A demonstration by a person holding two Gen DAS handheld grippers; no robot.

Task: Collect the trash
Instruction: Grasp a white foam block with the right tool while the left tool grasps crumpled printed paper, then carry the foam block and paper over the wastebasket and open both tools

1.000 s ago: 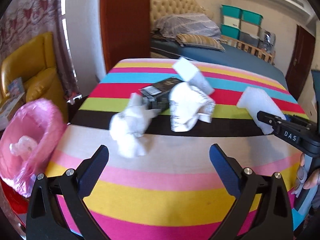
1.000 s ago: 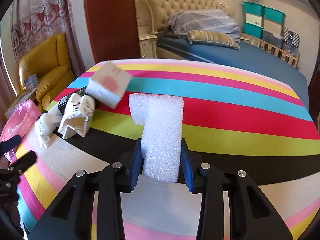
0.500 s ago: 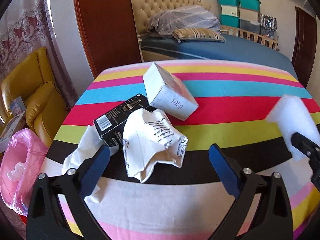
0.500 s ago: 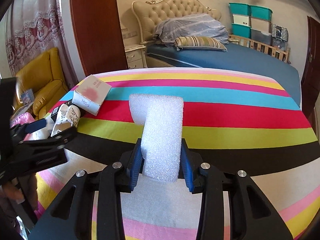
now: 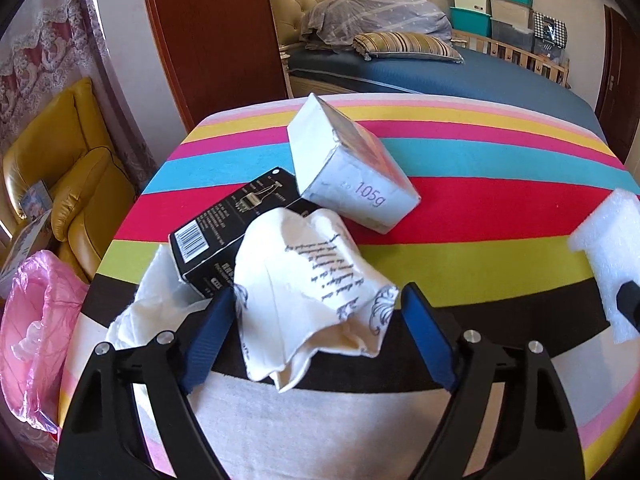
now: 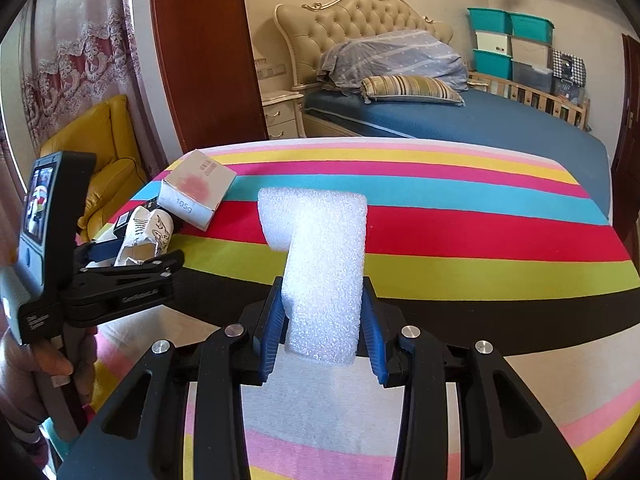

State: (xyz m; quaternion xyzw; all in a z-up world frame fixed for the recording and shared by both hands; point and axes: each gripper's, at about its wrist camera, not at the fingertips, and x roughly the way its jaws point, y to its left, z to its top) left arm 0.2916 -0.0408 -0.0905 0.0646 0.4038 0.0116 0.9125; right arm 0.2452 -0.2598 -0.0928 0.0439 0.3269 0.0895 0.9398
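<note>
My left gripper [image 5: 318,336] is open, its blue pads on either side of a crumpled white printed paper bag [image 5: 312,292] on the striped table. Behind the bag lie a black box [image 5: 224,232] and a white carton marked 105g [image 5: 352,172]; a white crumpled tissue [image 5: 156,300] lies to the left. My right gripper [image 6: 322,330] is shut on a white foam block [image 6: 324,260], held above the table; the block also shows in the left wrist view [image 5: 612,248]. The left gripper shows in the right wrist view [image 6: 132,276] around the bag [image 6: 146,236].
A bin with a pink liner [image 5: 32,332] stands off the table's left edge, beside a yellow armchair [image 5: 68,184]. The striped tablecloth [image 6: 480,240] stretches to the right. A blue bed [image 6: 480,120] lies behind the table.
My left gripper has moved forward and to the right, from the tissue to straddling the printed paper bag. My right gripper keeps the foam block and has barely moved.
</note>
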